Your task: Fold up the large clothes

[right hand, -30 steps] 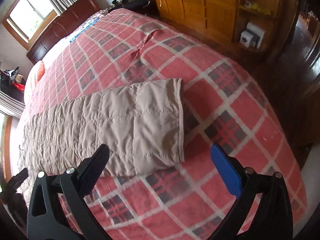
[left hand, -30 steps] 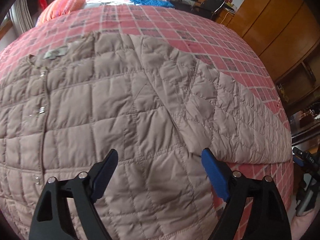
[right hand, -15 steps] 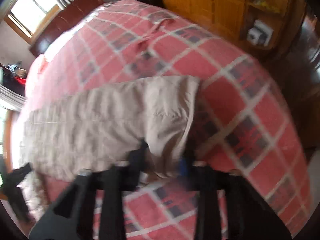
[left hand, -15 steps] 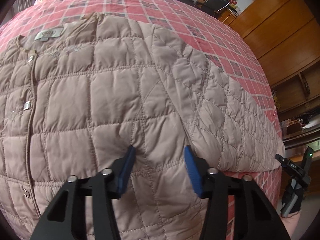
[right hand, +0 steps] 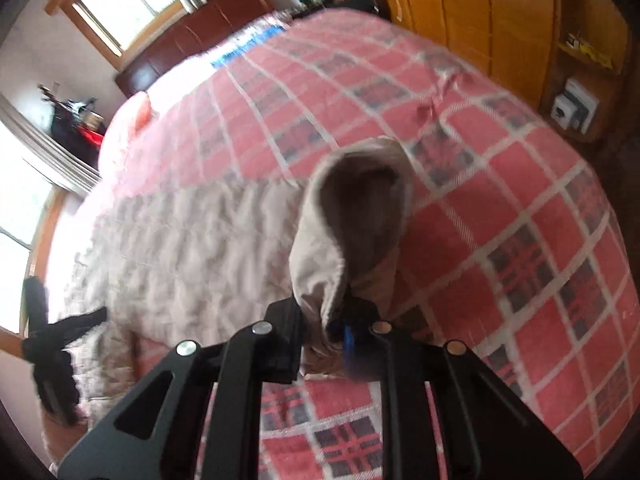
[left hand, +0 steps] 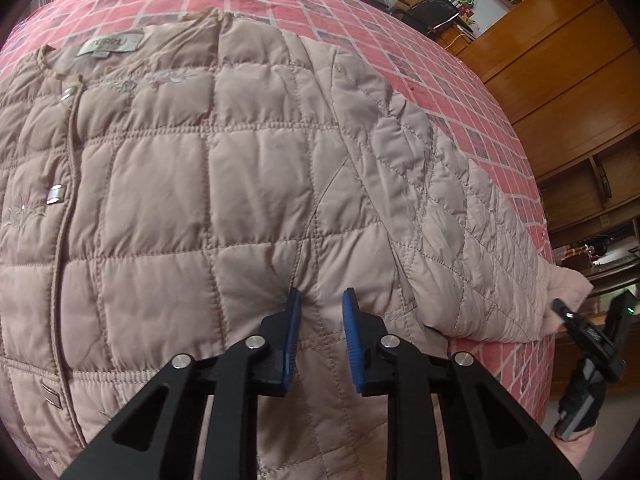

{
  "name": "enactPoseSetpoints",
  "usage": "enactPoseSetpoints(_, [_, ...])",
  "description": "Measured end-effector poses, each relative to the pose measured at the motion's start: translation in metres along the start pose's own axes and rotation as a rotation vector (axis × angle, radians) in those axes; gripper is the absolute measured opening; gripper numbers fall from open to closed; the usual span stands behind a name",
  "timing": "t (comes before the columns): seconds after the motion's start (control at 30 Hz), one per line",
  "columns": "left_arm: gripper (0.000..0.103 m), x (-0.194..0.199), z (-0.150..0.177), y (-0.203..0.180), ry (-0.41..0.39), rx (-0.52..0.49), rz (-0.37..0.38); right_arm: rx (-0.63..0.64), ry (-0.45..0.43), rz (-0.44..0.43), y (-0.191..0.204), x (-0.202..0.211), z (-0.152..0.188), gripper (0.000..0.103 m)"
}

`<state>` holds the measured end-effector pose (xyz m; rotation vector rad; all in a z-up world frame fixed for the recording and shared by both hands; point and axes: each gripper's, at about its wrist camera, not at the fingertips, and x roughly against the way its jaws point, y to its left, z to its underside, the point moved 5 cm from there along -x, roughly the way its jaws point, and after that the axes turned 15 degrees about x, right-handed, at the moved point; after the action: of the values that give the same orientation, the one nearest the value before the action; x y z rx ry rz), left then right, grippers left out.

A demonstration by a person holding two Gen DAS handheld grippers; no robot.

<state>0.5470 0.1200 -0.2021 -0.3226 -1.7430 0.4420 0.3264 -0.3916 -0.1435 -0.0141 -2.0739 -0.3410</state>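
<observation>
Red plaid bedspread (left hand: 400, 60) covers one bed, with one quilted beige jacket (left hand: 180, 200) laid flat on it, front up. Left gripper (left hand: 319, 304): jaws narrowed to a small gap, blue pads pinching a ridge of jacket fabric near the underarm seam. Right gripper (right hand: 326, 320): clamped on the cuff of one sleeve (right hand: 352, 216), which is raised off the bedspread with its opening showing. Wooden cabinets (left hand: 560, 60) stand beyond the bed.

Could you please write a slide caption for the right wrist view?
Right claw shut on the cuff of the beige jacket's sleeve, lifting it off the red plaid bedspread.
</observation>
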Motion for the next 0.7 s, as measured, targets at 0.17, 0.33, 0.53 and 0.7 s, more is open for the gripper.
enactPoseSetpoints(0.17, [0.023,0.001,0.003,0.004,-0.013,-0.014,0.015,-0.043,0.034,0.019,-0.003,-0.020,0.005,0.014])
enactPoseSetpoints(0.33, [0.023,0.005,0.009,0.010,-0.014,-0.028,0.035,-0.007,0.002,0.022,0.028,-0.002,-0.010,0.013])
enactPoseSetpoints(0.53, [0.023,0.008,0.012,0.012,-0.006,-0.045,0.053,0.127,-0.061,-0.110,0.103,0.013,-0.032,0.013])
enactPoseSetpoints(0.7, [0.023,0.009,0.010,0.014,0.003,-0.043,0.069,0.256,-0.053,-0.221,0.178,0.000,-0.044,0.013])
